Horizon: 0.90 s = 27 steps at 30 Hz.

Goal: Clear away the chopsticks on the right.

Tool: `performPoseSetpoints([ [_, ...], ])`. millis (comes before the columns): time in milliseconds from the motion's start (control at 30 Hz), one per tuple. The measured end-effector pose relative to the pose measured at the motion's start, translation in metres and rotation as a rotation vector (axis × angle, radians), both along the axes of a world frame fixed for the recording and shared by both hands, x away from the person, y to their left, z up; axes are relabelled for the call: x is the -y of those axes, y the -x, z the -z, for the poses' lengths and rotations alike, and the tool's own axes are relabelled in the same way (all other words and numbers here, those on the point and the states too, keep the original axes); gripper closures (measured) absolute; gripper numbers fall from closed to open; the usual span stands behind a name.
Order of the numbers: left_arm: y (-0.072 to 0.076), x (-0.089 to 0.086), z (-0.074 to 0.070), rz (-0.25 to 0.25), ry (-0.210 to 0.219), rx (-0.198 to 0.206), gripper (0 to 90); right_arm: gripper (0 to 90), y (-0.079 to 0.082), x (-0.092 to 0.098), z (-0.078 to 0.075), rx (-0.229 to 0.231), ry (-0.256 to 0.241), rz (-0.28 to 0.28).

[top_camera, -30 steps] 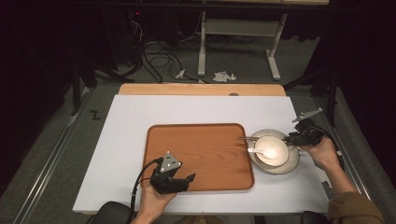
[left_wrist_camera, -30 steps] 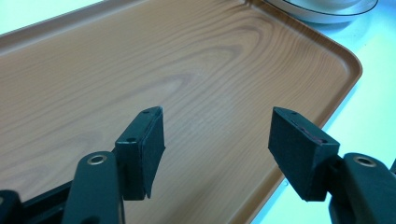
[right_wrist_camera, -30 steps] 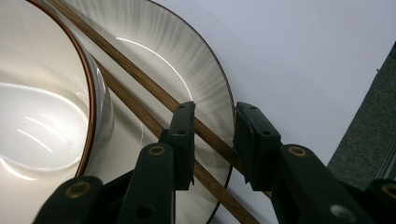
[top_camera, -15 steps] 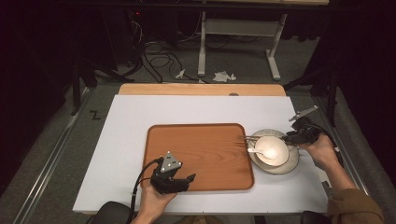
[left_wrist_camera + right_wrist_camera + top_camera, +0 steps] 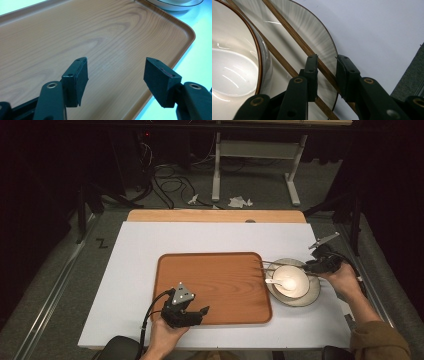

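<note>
Barely any change from a second ago: the right gripper (image 5: pixel 314 265) sits at the far right edge of the plate (image 5: pixel 312 294), much where it was, perhaps a touch nearer the rim, and the left gripper (image 5: pixel 197 312) has not moved from the near edge of the wooden tray (image 5: pixel 215 275). In the right gripper view the jaws stand narrow, straddling one of the two chopsticks (image 5: pixel 312 53) that lie across the plate (image 5: pixel 312 27) beside the bowl (image 5: pixel 234 67); a sliver of gap shows on either side of the stick, so the grip does not look closed yet, though contact at the pads cannot be ruled out. The second chopstick (image 5: pixel 279 61) runs just beside the bowl's wall, outside the jaws. From the high view the chopsticks (image 5: pixel 280 264) point left, tips reaching toward the tray's right rim, and a white spoon (image 5: pixel 277 281) rests in the bowl (image 5: pixel 291 281). Left gripper view: jaws wide, nothing between them, hovering over bare tray (image 5: pixel 87 30) near its corner. Judgement: the work is at the pinch on the chopstick, lift not begun; catching one stick alone risks rolling the other. No brand, label or legible writing on any item; a dark Z-shaped mark (image 5: pixel 101 243) lies on the floor left of the worktop (image 5: pixel 140 250).
</note>
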State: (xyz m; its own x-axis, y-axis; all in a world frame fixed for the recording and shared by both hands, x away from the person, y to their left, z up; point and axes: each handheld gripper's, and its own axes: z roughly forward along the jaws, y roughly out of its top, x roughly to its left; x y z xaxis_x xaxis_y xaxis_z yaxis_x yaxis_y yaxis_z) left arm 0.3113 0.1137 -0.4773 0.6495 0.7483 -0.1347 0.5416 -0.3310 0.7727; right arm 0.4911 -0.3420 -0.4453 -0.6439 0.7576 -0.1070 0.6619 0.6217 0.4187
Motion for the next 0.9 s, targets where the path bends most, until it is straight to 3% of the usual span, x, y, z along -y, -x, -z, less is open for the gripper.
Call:
performPoseSetpoints([
  [233,-0.0002,0.0002,0.0005,0.001,-0.005,-0.002,36.1,73.1,-0.0024,0.0024,0.0003,-0.015,-0.024,-0.003],
  [700,-0.0001,0.0004,0.0007,-0.005,-0.001,0.000,36.1,78.9,-0.0017,0.0008,-0.0002,-0.010,-0.009,-0.001],
  [900,-0.0004,0.0006,0.0012,-0.003,-0.006,-0.001,36.1,75.1,-0.0022,0.0003,0.0010,-0.013,0.008,-0.023],
])
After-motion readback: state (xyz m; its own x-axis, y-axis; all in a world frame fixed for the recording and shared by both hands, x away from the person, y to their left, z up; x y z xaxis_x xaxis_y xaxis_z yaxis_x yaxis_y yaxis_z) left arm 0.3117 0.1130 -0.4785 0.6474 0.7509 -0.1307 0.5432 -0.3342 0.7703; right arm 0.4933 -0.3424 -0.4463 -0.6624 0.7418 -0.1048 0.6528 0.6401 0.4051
